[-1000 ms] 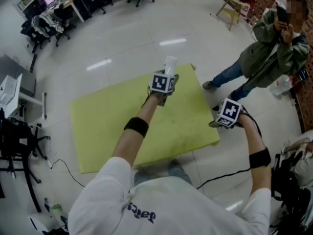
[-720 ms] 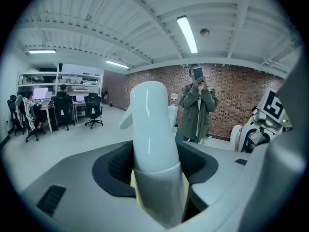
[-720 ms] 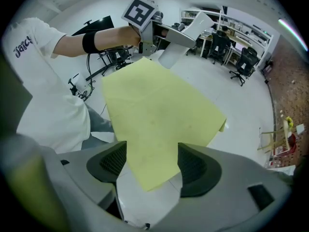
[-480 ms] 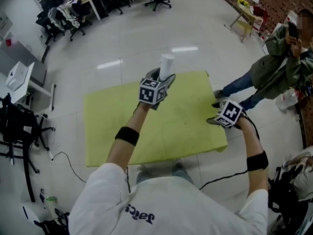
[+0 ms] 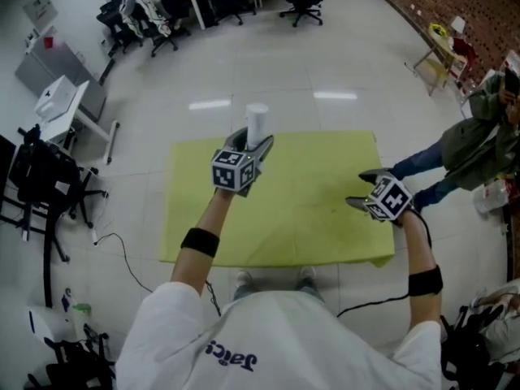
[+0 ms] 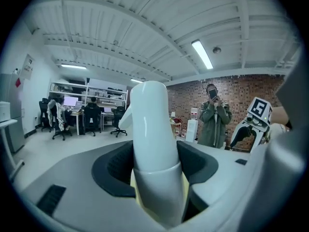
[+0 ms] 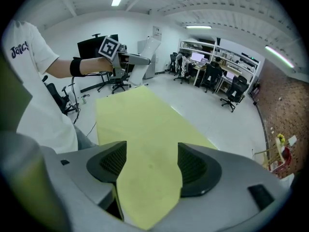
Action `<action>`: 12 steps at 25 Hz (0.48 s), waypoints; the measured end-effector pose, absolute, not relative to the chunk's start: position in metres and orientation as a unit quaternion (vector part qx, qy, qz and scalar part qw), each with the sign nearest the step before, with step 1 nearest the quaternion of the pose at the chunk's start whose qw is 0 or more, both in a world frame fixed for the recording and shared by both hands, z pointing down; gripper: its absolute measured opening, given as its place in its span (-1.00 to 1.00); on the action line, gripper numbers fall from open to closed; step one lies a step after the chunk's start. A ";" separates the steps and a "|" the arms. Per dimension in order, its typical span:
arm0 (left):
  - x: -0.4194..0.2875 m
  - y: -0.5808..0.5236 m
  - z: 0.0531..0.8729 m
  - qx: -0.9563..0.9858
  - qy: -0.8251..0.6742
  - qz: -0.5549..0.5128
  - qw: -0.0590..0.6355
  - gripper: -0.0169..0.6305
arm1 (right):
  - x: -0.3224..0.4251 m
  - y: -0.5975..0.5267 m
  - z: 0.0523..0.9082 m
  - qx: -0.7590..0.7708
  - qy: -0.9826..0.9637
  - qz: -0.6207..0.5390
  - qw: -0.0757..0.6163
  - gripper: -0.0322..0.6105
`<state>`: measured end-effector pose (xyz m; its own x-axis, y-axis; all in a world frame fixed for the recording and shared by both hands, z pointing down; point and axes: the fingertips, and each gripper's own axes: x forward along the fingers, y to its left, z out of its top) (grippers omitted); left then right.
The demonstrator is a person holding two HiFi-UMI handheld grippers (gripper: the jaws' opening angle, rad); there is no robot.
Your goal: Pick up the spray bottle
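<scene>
The white spray bottle (image 5: 257,124) is held up in the air above the yellow-green table top (image 5: 284,210), with my left gripper (image 5: 250,145) shut on its body. In the left gripper view the bottle (image 6: 152,139) fills the middle, and both dark pads press on its sides at the left gripper (image 6: 155,166). My right gripper (image 5: 363,192) hovers over the table's right part. In its own view the right gripper (image 7: 147,166) stands open with only the yellow-green surface (image 7: 145,129) between its jaws. That view also shows the lifted bottle (image 7: 145,57) at the far left.
A person in a green jacket (image 5: 479,149) stands to the right of the table, holding something up. Desks and office chairs (image 5: 162,15) line the back of the room. A black stand (image 5: 41,185) and a floor cable (image 5: 122,250) are at the left.
My left gripper has lifted the bottle higher and carried it to the left over the table. My right gripper has come in from the table's right edge to above its surface.
</scene>
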<state>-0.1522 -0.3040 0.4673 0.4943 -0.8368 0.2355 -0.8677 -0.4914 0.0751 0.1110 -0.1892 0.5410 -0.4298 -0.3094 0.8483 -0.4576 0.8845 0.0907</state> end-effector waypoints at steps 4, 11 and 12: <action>-0.204 -0.284 0.469 0.840 -0.528 0.089 0.088 -0.09 | 0.087 -0.196 0.536 0.238 -0.855 0.063 0.457 0.16; -0.272 -0.241 0.462 0.810 -0.575 0.088 0.068 -0.09 | 0.042 -0.207 0.510 0.258 -0.889 0.049 0.375 0.16; -0.280 -0.234 0.461 0.806 -0.582 0.085 0.065 -0.09 | 0.036 -0.209 0.506 0.263 -0.895 0.047 0.357 0.16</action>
<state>-0.2804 -0.2343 0.4608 0.3076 -0.9274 0.2126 -0.9495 -0.3136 0.0060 0.0356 -0.2088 0.5056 -0.6072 -0.4362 0.6642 -0.5040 0.8576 0.1025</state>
